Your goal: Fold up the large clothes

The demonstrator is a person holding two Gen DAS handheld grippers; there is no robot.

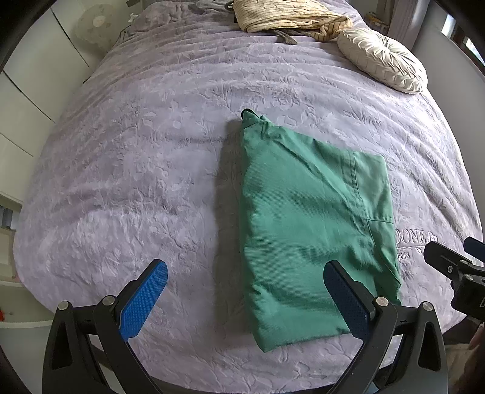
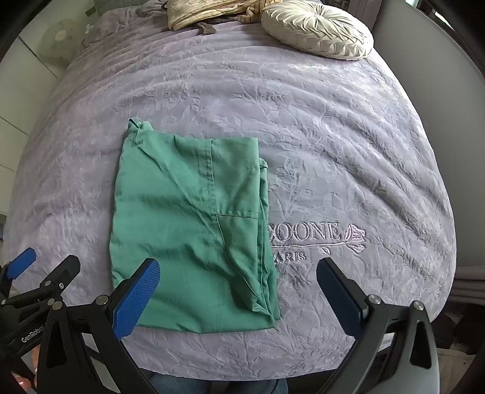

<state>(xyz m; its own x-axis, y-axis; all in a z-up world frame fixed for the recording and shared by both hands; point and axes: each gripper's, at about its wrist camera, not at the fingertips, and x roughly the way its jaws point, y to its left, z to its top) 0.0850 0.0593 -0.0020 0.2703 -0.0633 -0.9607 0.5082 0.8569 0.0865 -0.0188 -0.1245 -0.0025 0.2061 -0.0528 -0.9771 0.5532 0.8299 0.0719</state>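
A green garment (image 1: 306, 224) lies folded into a compact rectangle on the lilac bedspread (image 1: 136, 169); it also shows in the right wrist view (image 2: 188, 224). A small bunched corner sticks out at its far left end. My left gripper (image 1: 245, 300) is open and empty, held above the garment's near edge. My right gripper (image 2: 239, 295) is open and empty, above the garment's near right corner. Each gripper shows at the edge of the other's view: the right one (image 1: 454, 263), the left one (image 2: 39, 278).
A round pleated cream cushion (image 2: 318, 27) and a beige striped cloth pile (image 1: 288, 15) lie at the far end of the bed. The bedspread (image 2: 333, 151) has embroidered lettering beside the garment. A fan (image 1: 94, 27) and white cupboards stand to the left.
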